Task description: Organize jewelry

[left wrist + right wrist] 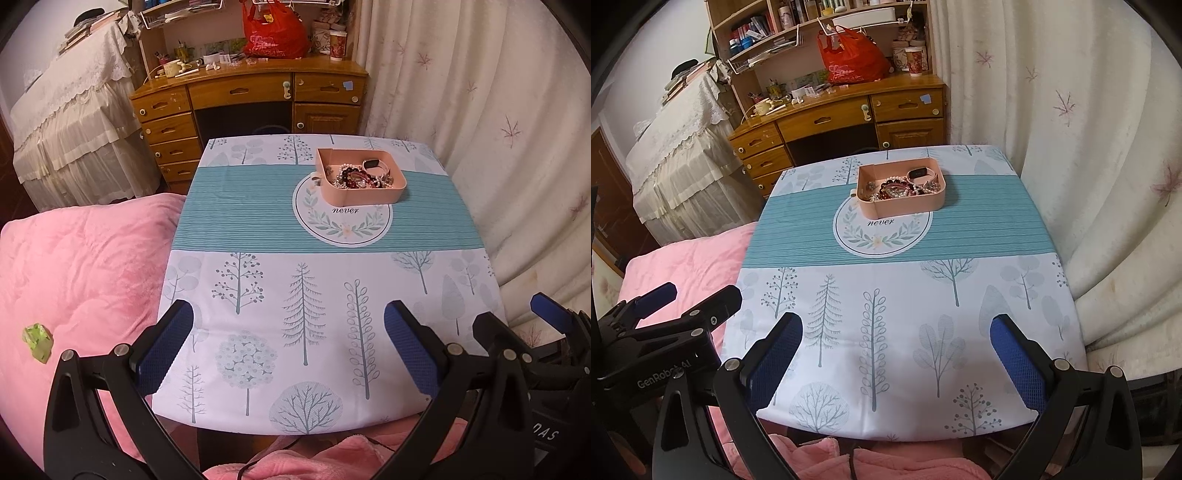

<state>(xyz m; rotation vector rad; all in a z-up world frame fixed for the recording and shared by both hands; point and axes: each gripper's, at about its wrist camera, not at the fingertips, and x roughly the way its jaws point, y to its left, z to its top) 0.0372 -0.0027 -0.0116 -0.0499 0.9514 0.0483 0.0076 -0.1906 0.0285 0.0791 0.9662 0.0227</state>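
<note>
A pink box [364, 194] [901, 208] stands on the far middle of the table, over the teal band. It holds a tangle of bead bracelets and necklaces [356, 178] [901, 189] and a pink-strapped watch [376, 163] [921, 173]. A small item [316, 180] lies just left of the box. My left gripper [288, 325] is open and empty above the near edge of the table. My right gripper [897, 332] is open and empty beside it, also at the near edge. Both are far from the box.
The table carries a tree-print cloth [314, 295] [905, 295]. A pink quilt [74, 266] lies to the left, with a green object [37, 341] on it. A curtain [498, 110] hangs at the right. A wooden desk [251, 96] stands behind the table.
</note>
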